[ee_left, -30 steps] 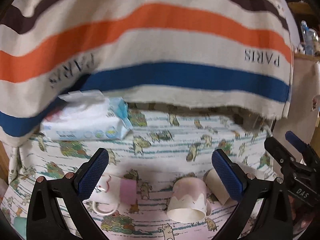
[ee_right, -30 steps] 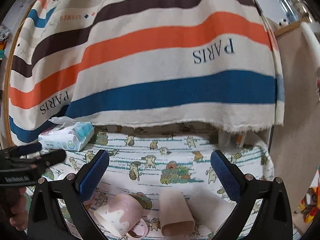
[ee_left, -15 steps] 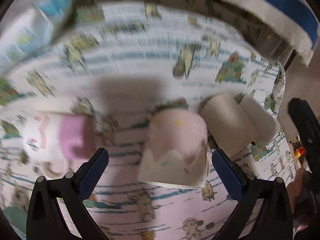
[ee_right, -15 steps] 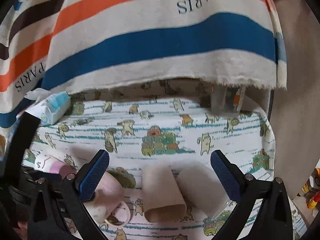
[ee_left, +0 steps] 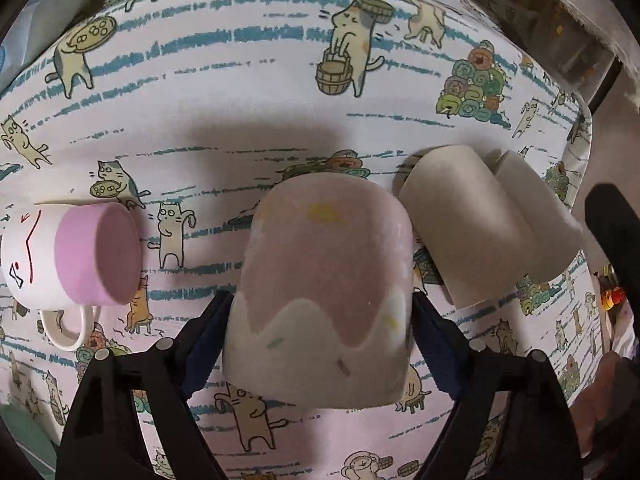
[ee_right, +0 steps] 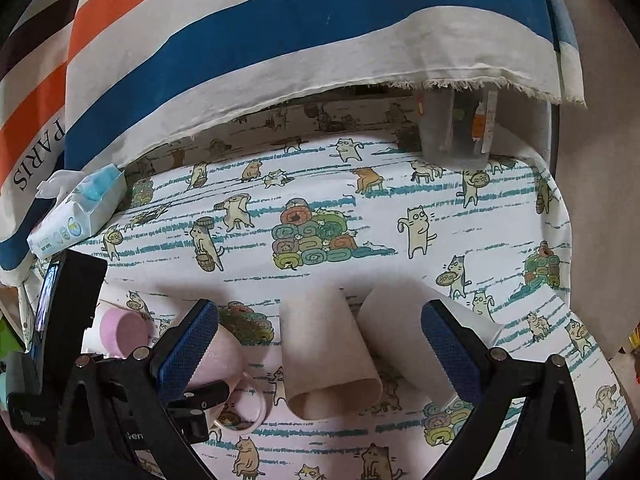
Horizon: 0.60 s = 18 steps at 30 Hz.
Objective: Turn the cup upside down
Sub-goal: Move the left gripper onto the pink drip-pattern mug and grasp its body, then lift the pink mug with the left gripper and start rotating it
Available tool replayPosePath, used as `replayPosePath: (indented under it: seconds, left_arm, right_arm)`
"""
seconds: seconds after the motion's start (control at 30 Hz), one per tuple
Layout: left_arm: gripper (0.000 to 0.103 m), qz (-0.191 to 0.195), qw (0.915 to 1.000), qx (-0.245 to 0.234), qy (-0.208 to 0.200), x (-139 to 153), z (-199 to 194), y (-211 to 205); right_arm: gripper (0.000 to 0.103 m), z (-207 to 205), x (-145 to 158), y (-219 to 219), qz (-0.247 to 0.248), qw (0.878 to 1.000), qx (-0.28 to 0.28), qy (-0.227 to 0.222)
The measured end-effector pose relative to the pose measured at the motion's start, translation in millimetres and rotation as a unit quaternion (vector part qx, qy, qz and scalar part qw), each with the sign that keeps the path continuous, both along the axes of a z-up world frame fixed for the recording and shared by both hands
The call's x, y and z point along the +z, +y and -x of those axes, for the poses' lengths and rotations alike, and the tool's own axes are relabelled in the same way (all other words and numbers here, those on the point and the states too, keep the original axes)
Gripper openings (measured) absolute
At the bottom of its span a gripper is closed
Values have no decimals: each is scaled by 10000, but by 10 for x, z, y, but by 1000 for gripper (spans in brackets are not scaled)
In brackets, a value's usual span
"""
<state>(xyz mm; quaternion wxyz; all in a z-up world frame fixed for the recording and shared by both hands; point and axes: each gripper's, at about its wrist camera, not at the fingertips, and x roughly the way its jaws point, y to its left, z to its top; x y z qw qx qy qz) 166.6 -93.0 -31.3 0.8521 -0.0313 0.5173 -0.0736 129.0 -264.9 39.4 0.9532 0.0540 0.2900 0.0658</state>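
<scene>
On the cat-print cloth (ee_left: 248,92), left tongs (ee_left: 320,340) clamp the pink cup (ee_left: 324,288); right tongs (ee_right: 320,348) gape wide.

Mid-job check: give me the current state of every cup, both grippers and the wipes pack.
pink speckled mug: on its side, clamped near the rim.
left gripper: shut on that mug.
right gripper: open, holding nothing.
white mug with pink interior: on its side, mouth facing right.
two beige cups: on their sides, lying together.
wipes pack: flap raised.
</scene>
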Motion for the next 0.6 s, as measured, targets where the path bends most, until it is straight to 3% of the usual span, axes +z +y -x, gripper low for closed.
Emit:
replayPosePath:
  seconds: [0.3,0.5,0.6]
  left_arm:
    - [83,-380,9968,-524,-463,71,479,-135]
    - [83,-434,9913,-1068,-638,48,801,-226]
    - [86,-497,9896,-1095,-792,81,910,-122]
  right_arm:
    - [102,10,11,-2,-73,9999,104,43]
    - [102,11,-7,81,-72,9986,480,227]
    - [102,14,-27,140,-84,9966,771,279]
